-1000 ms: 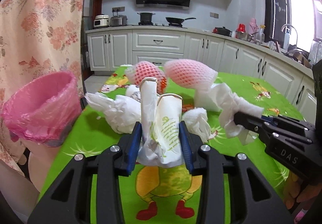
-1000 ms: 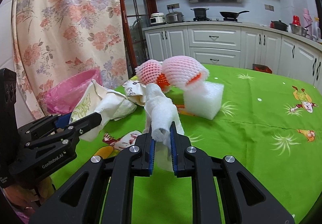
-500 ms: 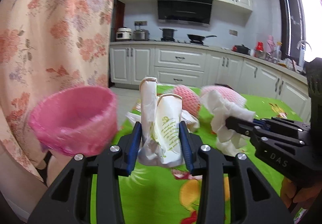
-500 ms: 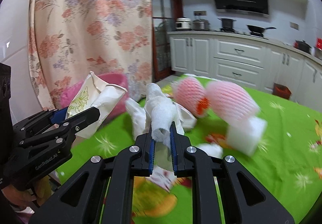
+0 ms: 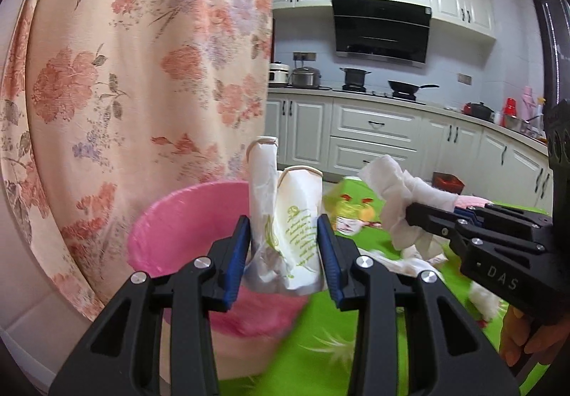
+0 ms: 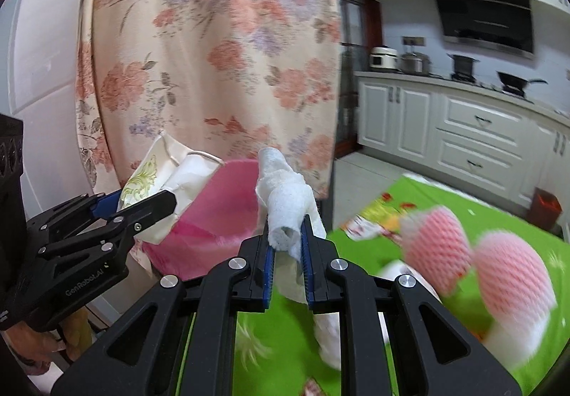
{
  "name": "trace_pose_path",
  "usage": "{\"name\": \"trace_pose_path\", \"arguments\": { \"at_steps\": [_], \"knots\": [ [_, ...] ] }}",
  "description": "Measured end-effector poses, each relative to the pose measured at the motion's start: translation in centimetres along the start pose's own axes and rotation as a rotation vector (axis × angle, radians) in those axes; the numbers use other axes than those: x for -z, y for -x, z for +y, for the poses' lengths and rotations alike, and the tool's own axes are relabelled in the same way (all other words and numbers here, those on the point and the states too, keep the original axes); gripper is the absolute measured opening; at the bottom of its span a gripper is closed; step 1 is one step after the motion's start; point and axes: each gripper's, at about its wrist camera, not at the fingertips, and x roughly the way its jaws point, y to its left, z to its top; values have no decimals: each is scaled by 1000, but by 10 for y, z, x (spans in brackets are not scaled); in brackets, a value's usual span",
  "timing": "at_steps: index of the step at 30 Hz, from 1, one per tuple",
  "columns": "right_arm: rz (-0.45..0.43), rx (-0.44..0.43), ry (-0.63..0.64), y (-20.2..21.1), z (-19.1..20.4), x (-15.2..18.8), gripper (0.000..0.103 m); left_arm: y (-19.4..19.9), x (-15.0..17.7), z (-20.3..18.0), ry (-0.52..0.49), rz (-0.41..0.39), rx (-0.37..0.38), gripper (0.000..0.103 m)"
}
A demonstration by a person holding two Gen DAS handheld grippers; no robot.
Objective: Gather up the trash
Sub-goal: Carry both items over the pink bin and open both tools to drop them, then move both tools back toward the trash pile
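While my left gripper (image 5: 283, 246) pinches a crumpled paper bag (image 5: 288, 228) at its bunched lower half and my right gripper (image 6: 286, 246) is squeezed nearly closed on a wad of paper towel (image 6: 285, 207), both pieces hang near the pink-lined bin (image 5: 185, 218) beside the green table (image 5: 320, 335). They look feather-light, soft and easily crushed, so I judge a mid-body pinch enough. The foam fruit nets (image 6: 473, 260) on the table look springy and light; I would take them by the mesh.
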Motion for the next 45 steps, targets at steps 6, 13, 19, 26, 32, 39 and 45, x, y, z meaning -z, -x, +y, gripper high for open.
{"name": "trace_pose_path", "arguments": {
  "at_steps": [6,13,19,26,32,39,45],
  "knots": [
    [3,-55,22,-41,13,-22,16,-28,-10,35,13,14,-55,38],
    [39,-125,0,-88,17,-33,21,-67,-9,73,61,73,-101,40],
    [64,-133,-16,-103,14,-29,57,-75,-4,93,116,86,-133,71],
    [50,-90,-38,-74,2,-18,57,-56,4,88,148,71,-178,97],
    [49,-39,-70,-36,-8,4,58,-35,13,68,159,69,-163,98],
    [51,46,-124,12,-29,35,62,-13,21,17,102,66,-71,98],
    [58,139,-193,56,-57,66,62,-10,35,-44,19,109,46,98]
  ]
}}
